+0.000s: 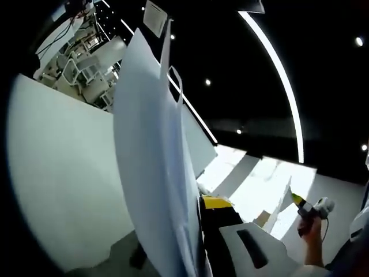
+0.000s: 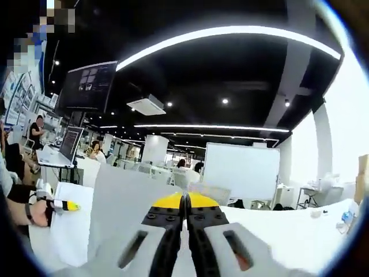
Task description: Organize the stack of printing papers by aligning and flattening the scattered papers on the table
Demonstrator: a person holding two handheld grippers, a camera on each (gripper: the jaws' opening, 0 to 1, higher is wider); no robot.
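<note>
In the right gripper view, the right gripper (image 2: 185,202) was pressed together on upright sheets (image 2: 124,202) — count unreadable. In the left gripper view, the left gripper (image 1: 202,231) pinched several raised sheets (image 1: 153,173) — edges overlapped.

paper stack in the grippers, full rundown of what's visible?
The paper stack is plain white printer sheets, thin and flexible, lifted and standing roughly on edge. In the left gripper view the sheets fan apart slightly, edges uneven, one corner curling near the top. The left gripper looks clamped on its lower edge. In the right gripper view the right gripper is closed on the stack.
</note>
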